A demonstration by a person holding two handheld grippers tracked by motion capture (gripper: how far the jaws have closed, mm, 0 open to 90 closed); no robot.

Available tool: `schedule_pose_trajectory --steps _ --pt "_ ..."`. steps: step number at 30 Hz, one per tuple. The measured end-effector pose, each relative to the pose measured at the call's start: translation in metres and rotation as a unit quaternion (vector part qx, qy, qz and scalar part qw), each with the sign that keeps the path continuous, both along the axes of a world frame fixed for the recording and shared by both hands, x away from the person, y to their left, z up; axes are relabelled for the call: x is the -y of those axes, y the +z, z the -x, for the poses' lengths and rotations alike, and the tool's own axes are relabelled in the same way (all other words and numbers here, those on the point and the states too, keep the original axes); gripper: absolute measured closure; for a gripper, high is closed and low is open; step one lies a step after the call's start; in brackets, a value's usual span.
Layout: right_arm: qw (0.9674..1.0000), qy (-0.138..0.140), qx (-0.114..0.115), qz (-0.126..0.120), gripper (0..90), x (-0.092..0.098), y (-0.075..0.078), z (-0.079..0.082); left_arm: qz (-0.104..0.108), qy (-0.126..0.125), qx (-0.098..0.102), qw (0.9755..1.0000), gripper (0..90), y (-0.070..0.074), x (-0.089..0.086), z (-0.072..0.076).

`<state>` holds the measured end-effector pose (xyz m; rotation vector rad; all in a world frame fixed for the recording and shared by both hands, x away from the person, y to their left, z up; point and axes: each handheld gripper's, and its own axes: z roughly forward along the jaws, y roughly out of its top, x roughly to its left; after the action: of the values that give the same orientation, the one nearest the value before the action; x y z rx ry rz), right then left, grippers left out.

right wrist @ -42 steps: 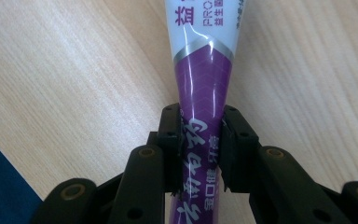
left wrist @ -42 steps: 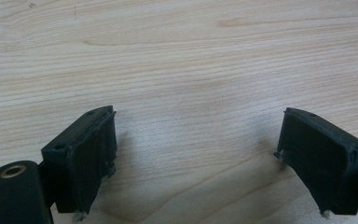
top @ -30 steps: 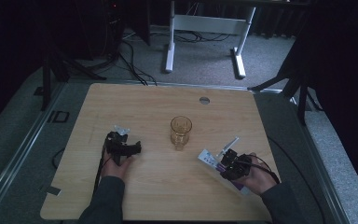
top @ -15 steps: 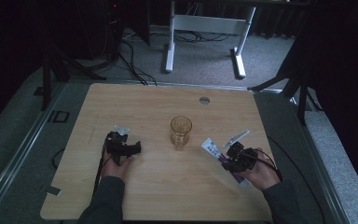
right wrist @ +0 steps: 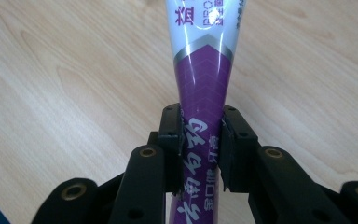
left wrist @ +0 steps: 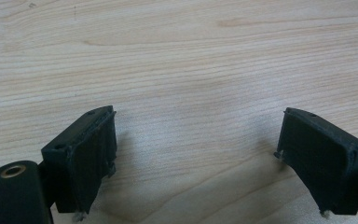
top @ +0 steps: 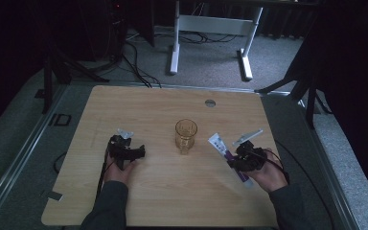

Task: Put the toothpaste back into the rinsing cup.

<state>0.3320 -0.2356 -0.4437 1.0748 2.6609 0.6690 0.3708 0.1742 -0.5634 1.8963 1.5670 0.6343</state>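
Pale wood grain runs across the table (top: 172,201), and the person's hands come in from the six o'clock edge. At about eight o'clock from the table's middle the left gripper (top: 124,143) rests low over the boards, its jaws spread wide with bare wood between them. Dead centre stands an amber glass cup (top: 186,135), upright. At roughly four o'clock from the cup the right gripper (right wrist: 200,149) has its jaws clamped tight on a purple-and-white toothpaste tube (right wrist: 204,88), whose white end slants toward the cup without touching it.
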Motion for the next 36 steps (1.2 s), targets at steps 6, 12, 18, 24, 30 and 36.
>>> schedule_pose_trajectory --steps 6,12,18,24,30,36 --pt "0.9998 -0.007 0.010 -0.014 73.1 -0.0001 0.0039 -0.0012 0.000 0.000 0.000 1.0000 11.9 0.0000 0.0000 0.0000" --pt "0.9996 -0.005 0.020 -0.019 73.0 -0.0020 0.0059 -0.0014 0.000 0.000 0.000 1.0000 11.9 0.0000 0.0000 0.0000" --pt "0.9991 -0.008 0.031 -0.028 73.0 -0.0022 0.0065 -0.0023 0.000 0.000 0.000 1.0000 11.9 0.0000 0.0000 0.0000" --pt "0.9979 -0.019 0.040 -0.047 73.0 -0.0014 0.0053 -0.0060 0.000 0.000 0.000 1.0000 11.9 0.0000 0.0000 0.0000" --pt "0.9975 -0.023 0.042 -0.053 73.0 -0.0020 0.0039 -0.0080 0.000 0.000 0.000 1.0000 11.9 0.0000 0.0000 0.0000" --pt "0.9967 -0.024 0.047 -0.062 73.0 -0.0024 0.0043 -0.0086 0.000 0.000 0.000 1.0000 11.9 0.0000 0.0000 0.0000"
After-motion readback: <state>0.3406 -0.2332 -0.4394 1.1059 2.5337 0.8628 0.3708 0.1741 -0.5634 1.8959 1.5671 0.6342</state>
